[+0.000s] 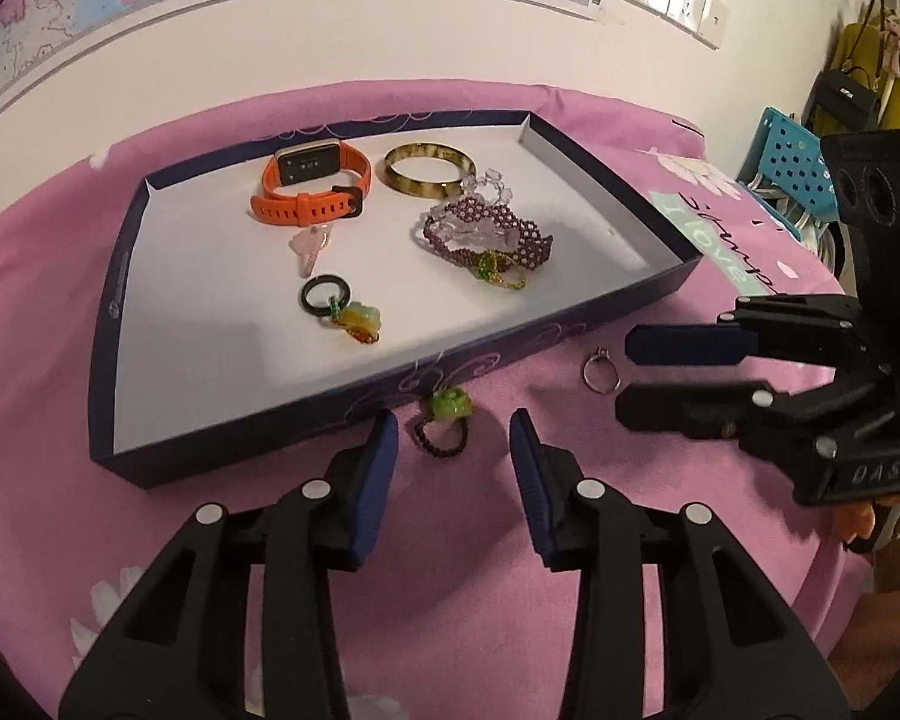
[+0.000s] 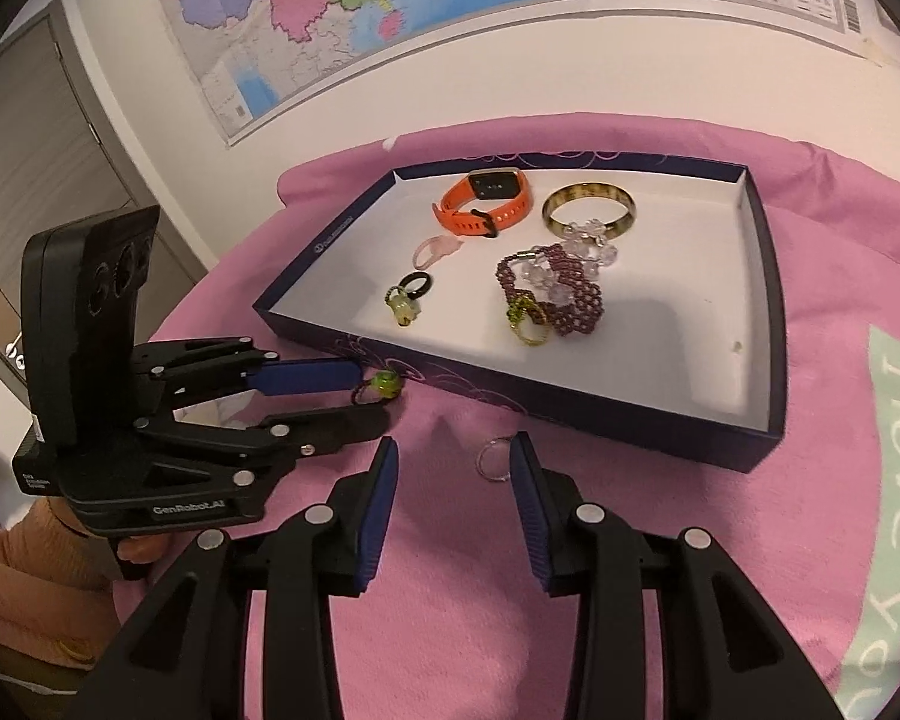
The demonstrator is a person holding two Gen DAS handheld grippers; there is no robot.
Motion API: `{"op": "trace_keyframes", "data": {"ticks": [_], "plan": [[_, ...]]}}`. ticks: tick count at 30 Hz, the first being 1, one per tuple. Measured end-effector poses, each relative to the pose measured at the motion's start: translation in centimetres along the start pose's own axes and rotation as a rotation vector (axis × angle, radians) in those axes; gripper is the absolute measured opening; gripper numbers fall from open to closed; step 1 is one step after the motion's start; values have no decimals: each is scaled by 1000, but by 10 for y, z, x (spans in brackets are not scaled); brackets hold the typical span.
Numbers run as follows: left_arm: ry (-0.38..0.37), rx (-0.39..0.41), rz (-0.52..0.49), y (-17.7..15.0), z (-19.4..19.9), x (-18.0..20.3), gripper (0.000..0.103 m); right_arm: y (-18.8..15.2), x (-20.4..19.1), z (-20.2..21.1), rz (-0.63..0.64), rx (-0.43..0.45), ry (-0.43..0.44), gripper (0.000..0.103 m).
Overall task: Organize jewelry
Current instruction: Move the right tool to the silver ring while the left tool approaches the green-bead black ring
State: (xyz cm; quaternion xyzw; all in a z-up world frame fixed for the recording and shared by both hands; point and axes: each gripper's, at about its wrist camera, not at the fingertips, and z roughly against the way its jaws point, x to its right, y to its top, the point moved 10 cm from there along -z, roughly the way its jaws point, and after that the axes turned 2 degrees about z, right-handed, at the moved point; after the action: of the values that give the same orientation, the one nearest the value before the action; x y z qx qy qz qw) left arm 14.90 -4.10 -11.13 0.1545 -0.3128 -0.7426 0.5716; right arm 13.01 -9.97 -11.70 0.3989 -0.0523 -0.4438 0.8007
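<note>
Our left gripper [image 1: 453,426] stands released around the green beaded ring [image 1: 444,423], our right gripper [image 2: 453,450] released beside the silver ring [image 2: 494,461], both on pink cloth [image 1: 480,600] before the tray [image 1: 390,384] holding watch [image 1: 312,189], bangle [image 1: 429,170] and bracelet [image 1: 486,234].

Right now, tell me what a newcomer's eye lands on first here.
The shallow navy tray with a white floor, on the pink cloth, draws the eye; the bright orange smartwatch lies at its far side, beside a mottled amber bangle. In front of the tray, a green-stoned beaded ring and a thin silver ring lie on the cloth.
</note>
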Motion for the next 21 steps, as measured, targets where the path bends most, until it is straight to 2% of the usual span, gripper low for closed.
{"op": "trace_keyframes", "data": {"ticks": [3, 4, 5, 10, 14, 21], "plan": [[15, 1, -5, 2, -1, 1, 33, -1, 0, -2, -14, -3, 18, 40], [14, 0, -10, 1, -2, 2, 22, -1, 0, -2, -17, -4, 18, 40], [16, -4, -16, 0, -3, 3, 18, -2, 2, -2, -19, -5, 15, 40], [48, 1, -52, -3, -1, 6, 17, -5, 9, 0, -36, -7, 8, 40], [18, -7, -65, -9, 5, 13, 17, -5, 11, 0, -42, -6, 5, 40], [-38, -14, -26, -22, 16, 11, 17, -6, 15, 1, -28, -8, -43, 40]]}}
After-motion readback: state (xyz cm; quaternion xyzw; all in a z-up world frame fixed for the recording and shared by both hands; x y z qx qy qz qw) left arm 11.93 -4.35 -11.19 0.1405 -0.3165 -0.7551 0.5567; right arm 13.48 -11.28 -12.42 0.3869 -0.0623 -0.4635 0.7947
